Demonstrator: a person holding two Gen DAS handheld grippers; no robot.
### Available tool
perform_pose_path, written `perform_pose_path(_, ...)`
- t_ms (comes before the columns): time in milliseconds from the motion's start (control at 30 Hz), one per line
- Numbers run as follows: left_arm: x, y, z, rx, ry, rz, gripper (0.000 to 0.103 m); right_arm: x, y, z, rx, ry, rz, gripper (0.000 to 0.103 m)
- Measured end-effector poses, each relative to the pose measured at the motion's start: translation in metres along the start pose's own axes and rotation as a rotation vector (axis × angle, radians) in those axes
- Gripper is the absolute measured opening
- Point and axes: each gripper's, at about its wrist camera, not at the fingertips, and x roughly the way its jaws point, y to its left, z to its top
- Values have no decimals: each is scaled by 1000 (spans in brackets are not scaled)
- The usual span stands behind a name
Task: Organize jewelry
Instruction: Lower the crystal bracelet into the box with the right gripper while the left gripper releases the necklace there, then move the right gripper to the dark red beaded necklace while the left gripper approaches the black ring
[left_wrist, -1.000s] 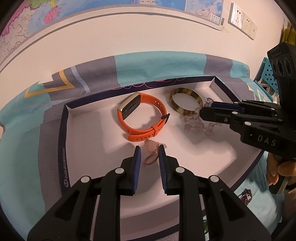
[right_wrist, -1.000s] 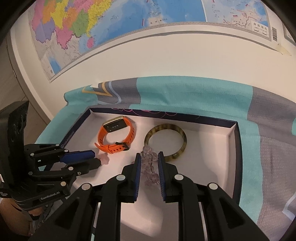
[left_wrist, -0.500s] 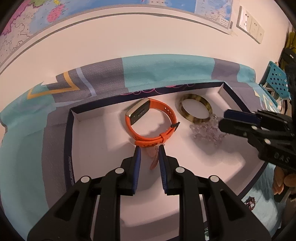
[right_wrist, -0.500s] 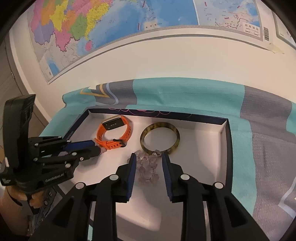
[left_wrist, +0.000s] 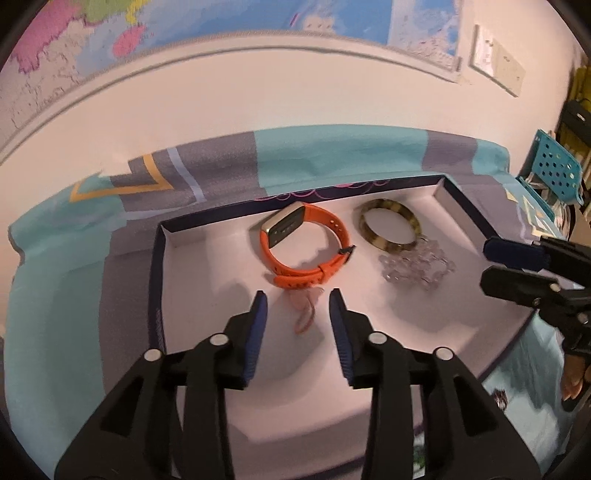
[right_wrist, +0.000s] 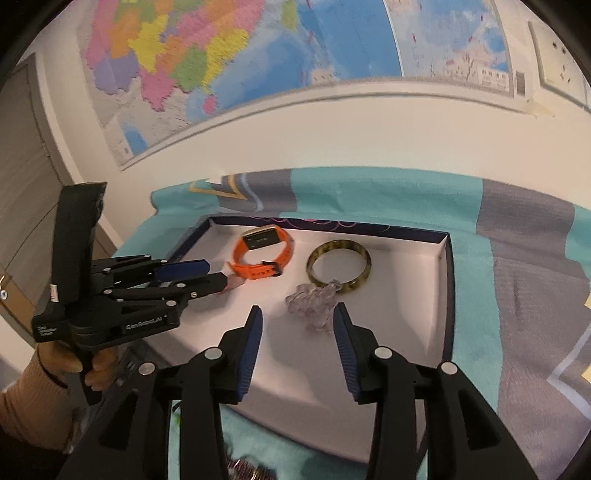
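Since a second ago both grippers have let go: the left gripper (left_wrist: 297, 295), then pinched on the small pink bracelet (left_wrist: 304, 312), has just been opening its jaws, and the bracelet now lies loose on the tray floor between the blue pads, which do not press on it. The right gripper (right_wrist: 297, 314) has likewise been spreading its jaws and has drawn back a little; the clear crystal bead bracelet (right_wrist: 314, 301) it was closed around a second ago now sits in a heap on the floor just ahead of its parted fingertips, free of both pads.

The pink bracelet rests just in front of the orange smartwatch (left_wrist: 304, 247), nearly touching its strap. The bead bracelet lies against the near edge of the tortoiseshell bangle (right_wrist: 340, 267), which is to the right of the watch toward the back wall. All four pieces are inside the shallow white tray (right_wrist: 445, 280) with a dark blue rim.

The tray stands on a teal and grey patterned cloth (right_wrist: 532, 258). A hand (right_wrist: 94, 363) in a tan sleeve holds the left gripper's handle. On the wall behind hangs a coloured map (right_wrist: 258, 55).
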Motion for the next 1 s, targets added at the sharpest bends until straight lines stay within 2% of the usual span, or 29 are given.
perform_pose_path(67, -11, -2, -5, 3, -17, -11, 36, -13, 4, -5, -17, -6, 21, 41)
perform_pose_path(167, -29, -4, -13, -5, -50, -42, 44, -33, 10, -16, -49, -18, 47, 42)
perform_pose_path(367, -61, -7, -38, -14, -83, -91, 44, -55, 20, -43, -78, 3, 96, 42)
perform_pose_path(633, -80, -13, -77, -6, -75, -91, 49, -49, 22, -80, -75, 80, 60, 42)
perform_pose_path(1000, -87, -24, -108, 18, -44, -89, 54, -28, 40, -98, -157, 150, -8, 41)
